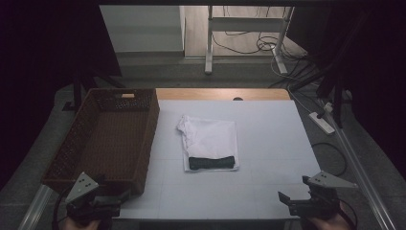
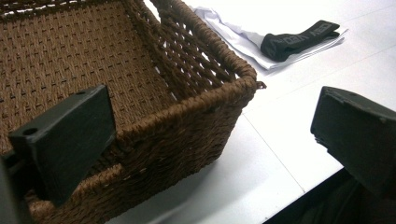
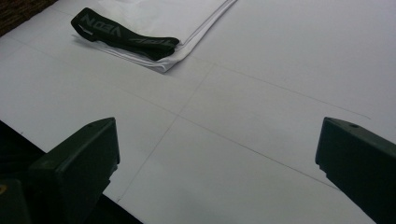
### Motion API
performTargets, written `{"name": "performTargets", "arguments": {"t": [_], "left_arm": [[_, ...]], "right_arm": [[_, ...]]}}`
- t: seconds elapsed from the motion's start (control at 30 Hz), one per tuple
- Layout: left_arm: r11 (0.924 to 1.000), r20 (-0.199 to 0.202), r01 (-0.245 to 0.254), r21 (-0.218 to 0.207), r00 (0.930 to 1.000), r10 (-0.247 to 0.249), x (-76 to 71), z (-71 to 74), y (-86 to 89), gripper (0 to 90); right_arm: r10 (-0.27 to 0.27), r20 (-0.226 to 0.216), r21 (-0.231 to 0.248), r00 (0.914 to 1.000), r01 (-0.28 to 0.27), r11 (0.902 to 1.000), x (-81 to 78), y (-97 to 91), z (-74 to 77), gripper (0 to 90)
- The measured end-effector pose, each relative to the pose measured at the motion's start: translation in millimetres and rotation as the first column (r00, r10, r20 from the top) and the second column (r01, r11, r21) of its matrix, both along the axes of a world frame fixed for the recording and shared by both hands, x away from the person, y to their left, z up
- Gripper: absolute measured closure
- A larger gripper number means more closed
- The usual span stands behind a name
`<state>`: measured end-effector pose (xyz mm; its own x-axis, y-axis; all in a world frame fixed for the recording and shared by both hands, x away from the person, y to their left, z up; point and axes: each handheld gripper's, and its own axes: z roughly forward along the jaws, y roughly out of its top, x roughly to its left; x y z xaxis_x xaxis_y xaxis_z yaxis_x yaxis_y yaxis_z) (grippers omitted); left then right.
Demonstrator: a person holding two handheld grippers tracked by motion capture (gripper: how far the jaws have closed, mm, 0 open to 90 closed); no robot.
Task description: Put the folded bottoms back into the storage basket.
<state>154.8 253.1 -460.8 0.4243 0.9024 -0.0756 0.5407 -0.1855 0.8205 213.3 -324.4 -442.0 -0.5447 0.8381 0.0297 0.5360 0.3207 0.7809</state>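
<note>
A folded white garment (image 1: 210, 136) lies in the middle of the white table (image 1: 273, 143), with a black lettered band (image 1: 211, 163) across its near end. An empty brown wicker basket (image 1: 103, 139) stands along the table's left side. My left gripper (image 1: 122, 199) is at the near left corner, open, by the basket's near corner (image 2: 233, 93). My right gripper (image 1: 283, 199) is at the near right edge, open over bare table. The left gripper view has the garment (image 2: 233, 32) and band (image 2: 299, 39) past the basket. From my right gripper (image 3: 217, 154) the band (image 3: 123, 35) and garment (image 3: 187, 18) lie farther off.
A wooden strip (image 1: 222, 94) borders the table's far edge. Beyond it stand white frame legs (image 1: 209, 43) with cables (image 1: 265, 45) on the floor. A power strip (image 1: 321, 122) and a metal rail (image 1: 359, 167) lie to the right of the table.
</note>
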Motion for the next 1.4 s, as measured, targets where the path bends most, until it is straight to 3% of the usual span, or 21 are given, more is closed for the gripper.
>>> {"name": "performTargets", "arguments": {"t": [0.83, 1.1, 1.4], "left_arm": [[1.0, -0.002, -0.001, -0.003, 1.0, 0.001, 0.1, 0.1, 0.4, 0.0], [0.9992, 0.007, 0.012, -0.039, 0.9999, -0.012, 0.6, 2.4, 1.7, 0.0], [0.9995, 0.021, 0.021, -0.023, 0.9996, -0.021, 2.0, 6.2, -1.3, 0.0]], "right_arm": [[0.032, -0.001, -0.018, 0.9995, -0.032, 0.9993, 0.3, 2.9, -0.4, 0.3], [0.041, -0.002, -0.021, 0.9991, -0.041, 0.9989, 0.9, 3.9, 0.0, 0.3], [0.053, 0.023, -0.005, 0.9983, -0.053, 0.9986, -0.2, 5.0, 1.5, 0.3]]}}
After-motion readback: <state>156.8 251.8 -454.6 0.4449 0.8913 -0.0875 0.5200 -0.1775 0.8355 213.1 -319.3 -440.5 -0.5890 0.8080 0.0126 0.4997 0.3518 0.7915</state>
